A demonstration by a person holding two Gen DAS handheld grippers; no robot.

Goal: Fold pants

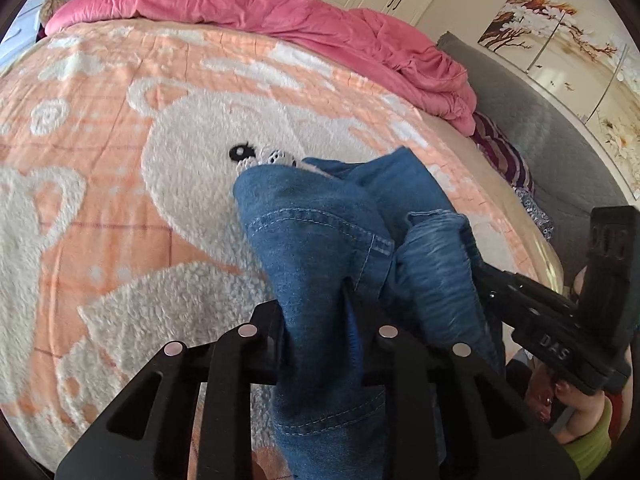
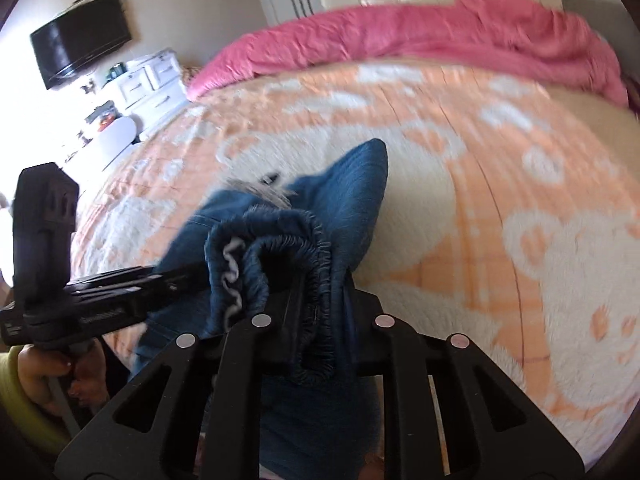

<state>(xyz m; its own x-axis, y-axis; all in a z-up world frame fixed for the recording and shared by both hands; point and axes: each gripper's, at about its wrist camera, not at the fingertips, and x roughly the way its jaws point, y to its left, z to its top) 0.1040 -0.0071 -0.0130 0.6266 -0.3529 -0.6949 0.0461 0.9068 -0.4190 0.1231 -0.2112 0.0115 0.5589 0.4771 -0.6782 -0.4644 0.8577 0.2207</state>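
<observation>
Left wrist view: my left hand-held gripper (image 1: 320, 316) is clamped on the pants (image 1: 320, 232), soft blue denim that droops heavily over the bed (image 1: 100, 184). The right hand-held gripper (image 2: 320, 312) pinches the gathered elastic waistband (image 2: 308, 240), the firmest hold, I think, though blur muddies it. Stitched seams, faded blue, bunched between both grips.

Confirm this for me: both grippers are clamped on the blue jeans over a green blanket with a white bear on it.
Wrong in one respect: the blanket is orange, not green, as the left wrist view shows. The rest holds: the left gripper and the right gripper are both clamped on the blue jeans, and the blanket carries a white bear.
</observation>
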